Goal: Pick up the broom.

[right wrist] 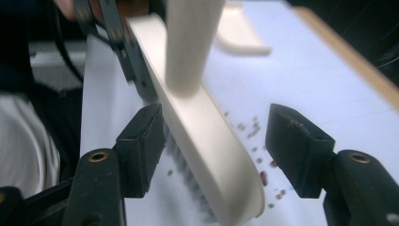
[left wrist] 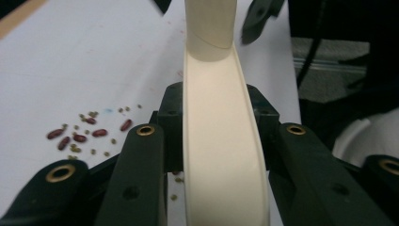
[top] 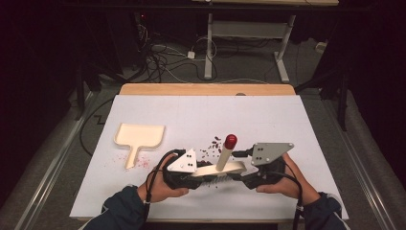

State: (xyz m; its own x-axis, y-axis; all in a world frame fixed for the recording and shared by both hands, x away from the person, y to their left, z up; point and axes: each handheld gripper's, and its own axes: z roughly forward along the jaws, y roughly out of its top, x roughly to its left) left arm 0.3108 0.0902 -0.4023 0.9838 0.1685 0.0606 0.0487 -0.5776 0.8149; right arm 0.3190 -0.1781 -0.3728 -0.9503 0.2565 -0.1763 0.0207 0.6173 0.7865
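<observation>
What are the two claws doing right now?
Left gripper: shut on the brush.
Right gripper: open around the brush's other end, not gripping.

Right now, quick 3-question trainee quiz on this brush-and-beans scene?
1. True or false: the left gripper is shut on the cream plastic brush with the red-capped handle.
2. Which gripper has open jaws around the brush's end?
3. Where is the cream plastic dustpan: A) left of the scattered red beans, B) in the right gripper, C) on the floor?

Key: 1 true; 2 right gripper; 3 A.
</observation>
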